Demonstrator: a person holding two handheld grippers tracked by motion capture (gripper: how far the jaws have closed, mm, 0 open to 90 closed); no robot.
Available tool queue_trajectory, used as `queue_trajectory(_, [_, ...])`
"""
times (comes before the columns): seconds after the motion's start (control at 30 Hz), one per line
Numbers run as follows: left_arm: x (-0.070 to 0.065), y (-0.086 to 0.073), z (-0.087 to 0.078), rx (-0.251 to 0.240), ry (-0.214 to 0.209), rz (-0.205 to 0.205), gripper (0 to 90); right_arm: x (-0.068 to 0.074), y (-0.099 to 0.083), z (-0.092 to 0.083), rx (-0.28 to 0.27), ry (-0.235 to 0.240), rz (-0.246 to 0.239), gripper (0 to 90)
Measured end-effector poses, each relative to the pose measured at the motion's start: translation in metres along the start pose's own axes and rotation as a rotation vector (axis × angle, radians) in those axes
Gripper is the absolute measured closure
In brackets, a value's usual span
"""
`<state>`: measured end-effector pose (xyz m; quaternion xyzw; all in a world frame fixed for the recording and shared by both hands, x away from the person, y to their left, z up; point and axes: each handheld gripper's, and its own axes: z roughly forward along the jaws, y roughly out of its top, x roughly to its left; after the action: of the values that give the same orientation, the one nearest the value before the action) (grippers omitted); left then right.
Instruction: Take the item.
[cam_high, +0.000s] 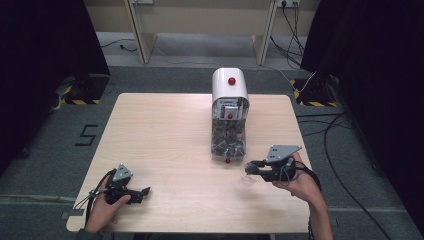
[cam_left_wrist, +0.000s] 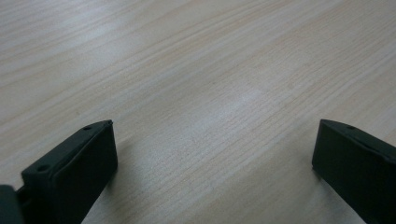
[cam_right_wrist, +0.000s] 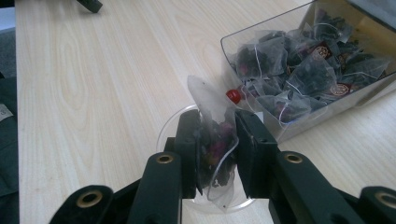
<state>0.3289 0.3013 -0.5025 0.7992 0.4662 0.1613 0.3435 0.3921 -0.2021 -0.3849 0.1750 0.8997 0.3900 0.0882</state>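
So the tea bag (cam_right_wrist: 212, 140) is pinched between the jaws of the right gripper (cam_right_wrist: 215, 149), which is clamped onto it, right above a small clear cup (cam_right_wrist: 169, 125) sitting on the desk (cam_right_wrist: 93, 93). Its see-through mesh pokes up past the pads, dark leaves and pinkish bits inside. Just beside it is the open clear tray (cam_right_wrist: 261, 39) of the white dispenser (cam_high: 229, 87), stuffed with more tea bags (cam_right_wrist: 299, 65), with a little red knob (cam_right_wrist: 233, 95) at the front. Way off on the other side, the left gripper (cam_left_wrist: 212, 154) sits low over bare wood, jaws spread wide with nothing between them.
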Motion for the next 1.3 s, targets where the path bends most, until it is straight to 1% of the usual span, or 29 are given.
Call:
queue_trajectory(0.07, [0.0, 0.0, 0.0, 0.0, 0.0, 0.0, 0.0, 0.0002, -0.0004, 0.001, 0.002, 0.008, 0.002, 72.4])
queue_trajectory(0.3, [0.0, 0.0, 0.0001, 0.0, 0.0, 0.0, 0.0, -0.0005, -0.0018, 0.0048, 0.024, 0.008, -0.002, 72.1])
queue_trajectory(0.33, [0.0, 0.0, 0.0, 0.0, 0.0, 0.0, 0.0, -0.0005, -0.0023, 0.0058, 0.03, 0.011, 0.005, 72.1])
queue_trajectory(0.37, [0.0, 0.0, 0.0, 0.0, 0.0, 0.0, 0.0, -0.0011, -0.0026, 0.0067, 0.028, 0.016, 0.0, 72.0])
queue_trajectory(0.57, [0.0, 0.0, 0.0, 0.0, 0.0, 0.0, 0.0, -0.0011, -0.0034, 0.0087, 0.041, 0.019, 0.009, 71.6])
queue_trajectory(0.93, [0.0, 0.0, 0.0, 0.0, 0.0, 0.0, 0.0, -0.0018, -0.0039, 0.0091, 0.037, 0.022, 0.012, 70.5])
queue_trajectory(1.1, [0.0, 0.0, 0.0, 0.0, 0.0, 0.0, 0.0, -0.002, -0.0024, 0.0075, 0.009, 0.012, 0.015, 67.5])
queue_trajectory(1.3, [0.0, 0.0, 0.0, 0.0, 0.0, 0.0, 0.0, -0.0045, -0.0007, 0.0021, -0.044, -0.033, 0.04, 63.6])
